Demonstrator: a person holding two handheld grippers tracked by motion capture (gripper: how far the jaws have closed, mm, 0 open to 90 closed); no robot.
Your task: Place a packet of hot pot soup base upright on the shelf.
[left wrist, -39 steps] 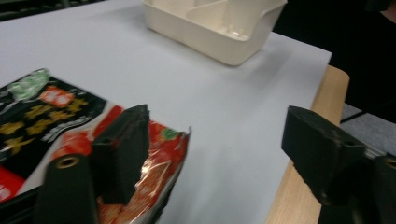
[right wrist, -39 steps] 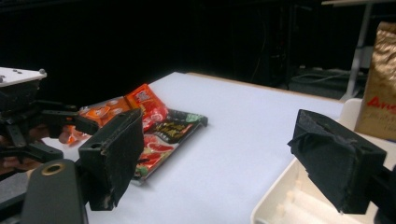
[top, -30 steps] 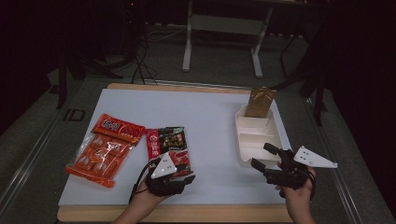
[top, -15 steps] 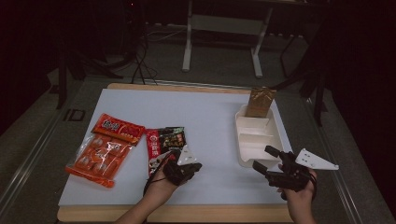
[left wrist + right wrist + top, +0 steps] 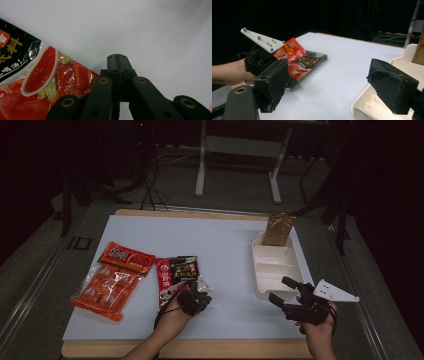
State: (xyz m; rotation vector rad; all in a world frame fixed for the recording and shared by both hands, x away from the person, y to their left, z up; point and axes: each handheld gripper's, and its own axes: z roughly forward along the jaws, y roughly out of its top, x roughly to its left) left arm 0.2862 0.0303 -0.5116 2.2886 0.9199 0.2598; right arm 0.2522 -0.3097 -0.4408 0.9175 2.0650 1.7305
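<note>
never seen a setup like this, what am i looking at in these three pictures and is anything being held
A person sits at a white table with a hand-held two-jaw gripper in each hand. One picture looks down from above; the other two come from cameras riding on each gripper. The left gripper is shut on the corner of the soup base packet, its jaws pressed together. The right gripper is open and holds nothing, beside a white divided tray with a brown packet standing in it. An orange snack bag lies at the left.

chinese chars "料", "汤" on soup-base packet (image 5: 37,75); rest unreadable
</note>
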